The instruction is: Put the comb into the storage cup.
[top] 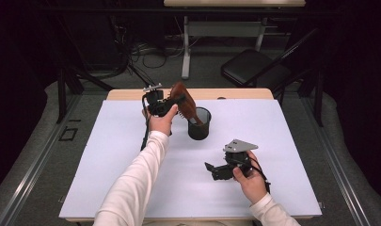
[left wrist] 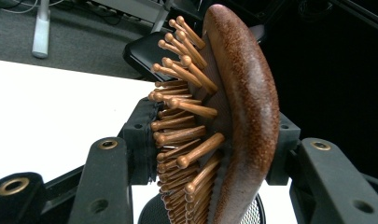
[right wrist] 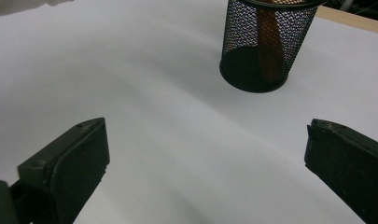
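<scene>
One wooden hairbrush (top: 184,104) and one black mesh cup (top: 199,124) are seen just above the centre of the high view, on a white tabletop (top: 108,160). Two grippers are counted. The left gripper (top: 171,104), in the upper middle of the frame, is clamped on the brush head: in the left gripper view its fingers (left wrist: 141,135) are pressed against the bristle side and the smooth back of the hairbrush (left wrist: 233,116). The brush is tilted, and its handle is lowered into the cup, as seen through the mesh (right wrist: 266,46). The right gripper (top: 212,170), lower right of centre, is held just over the bare tabletop with its fingers (right wrist: 70,158) wide apart and nothing between them.
</scene>
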